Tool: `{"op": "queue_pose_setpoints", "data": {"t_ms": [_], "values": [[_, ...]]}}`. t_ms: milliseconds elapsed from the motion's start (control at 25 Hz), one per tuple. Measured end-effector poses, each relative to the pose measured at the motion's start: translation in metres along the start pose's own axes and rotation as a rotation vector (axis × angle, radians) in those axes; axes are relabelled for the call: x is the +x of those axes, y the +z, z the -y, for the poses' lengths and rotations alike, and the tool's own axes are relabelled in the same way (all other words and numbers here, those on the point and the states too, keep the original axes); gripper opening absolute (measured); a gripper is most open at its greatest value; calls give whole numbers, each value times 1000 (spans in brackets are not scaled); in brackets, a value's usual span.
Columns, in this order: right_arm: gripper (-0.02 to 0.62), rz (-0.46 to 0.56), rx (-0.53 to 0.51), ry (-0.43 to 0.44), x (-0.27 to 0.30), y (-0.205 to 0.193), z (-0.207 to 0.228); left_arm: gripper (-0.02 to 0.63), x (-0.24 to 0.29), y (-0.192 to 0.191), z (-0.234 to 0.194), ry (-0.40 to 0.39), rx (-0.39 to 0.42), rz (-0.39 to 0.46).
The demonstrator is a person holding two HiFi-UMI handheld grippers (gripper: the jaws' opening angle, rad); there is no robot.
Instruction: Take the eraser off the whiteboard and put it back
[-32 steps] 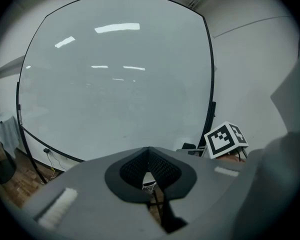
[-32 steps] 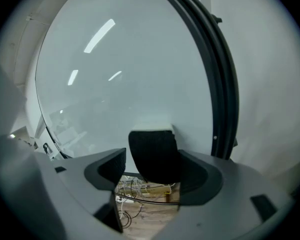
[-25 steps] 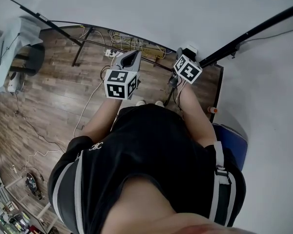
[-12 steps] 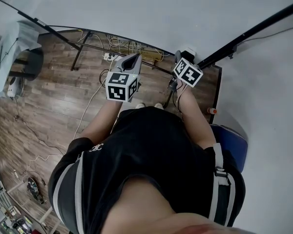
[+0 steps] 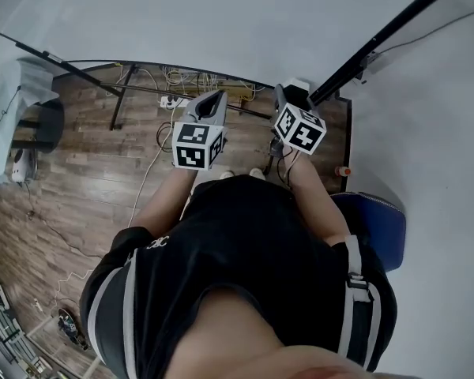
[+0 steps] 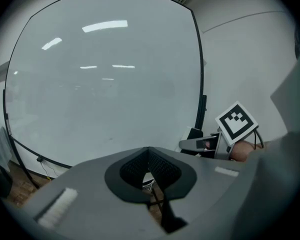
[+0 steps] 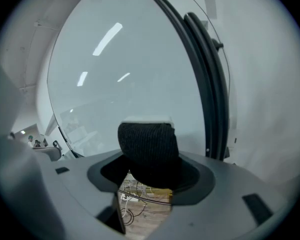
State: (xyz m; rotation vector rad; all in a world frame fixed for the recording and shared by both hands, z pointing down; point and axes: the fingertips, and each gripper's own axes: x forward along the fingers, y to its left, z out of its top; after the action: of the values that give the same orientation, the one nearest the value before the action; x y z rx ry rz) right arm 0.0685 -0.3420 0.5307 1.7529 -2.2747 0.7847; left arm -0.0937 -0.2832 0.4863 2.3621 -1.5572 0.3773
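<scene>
The right gripper has just been closing its jaws, and the eraser now sits pinched between them. The eraser's dark ribbed felt faces back along the gripper and a white strip runs along its top edge. It is held up in front of the whiteboard, low on the panel and near the right-hand side, just beside the black frame. I cannot tell whether the eraser touches the board.

The left gripper is empty, its two dark pads pressed together at the tips. It points at the same whiteboard further to the left. From its side the right gripper's marker cube shows off to the right, close to the board's edge.

From above, both grippers are held out in front of the person, side by side and a little apart. The person wears a black shirt with pale stripes on the sleeves. Below lies a wooden floor, with a tangle of cables at the foot of the board. A blue seat stands by the person's right side.
</scene>
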Motion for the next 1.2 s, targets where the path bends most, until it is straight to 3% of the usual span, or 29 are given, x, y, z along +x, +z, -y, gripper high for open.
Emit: {"op": "queue_pose_setpoints", "data": {"t_ms": [200, 480, 760, 1200], "values": [[261, 130, -87, 75, -43, 34, -14, 9, 3, 13, 20, -54, 23, 37], [261, 280, -240, 63, -92, 68, -20, 9, 16, 39, 48, -126, 27, 99], [261, 257, -211, 11, -102, 58, 5, 10, 23, 52, 67, -168, 63, 126], [261, 227, -217, 20, -98, 72, -1, 9, 23, 47, 67, -169, 62, 107]]}}
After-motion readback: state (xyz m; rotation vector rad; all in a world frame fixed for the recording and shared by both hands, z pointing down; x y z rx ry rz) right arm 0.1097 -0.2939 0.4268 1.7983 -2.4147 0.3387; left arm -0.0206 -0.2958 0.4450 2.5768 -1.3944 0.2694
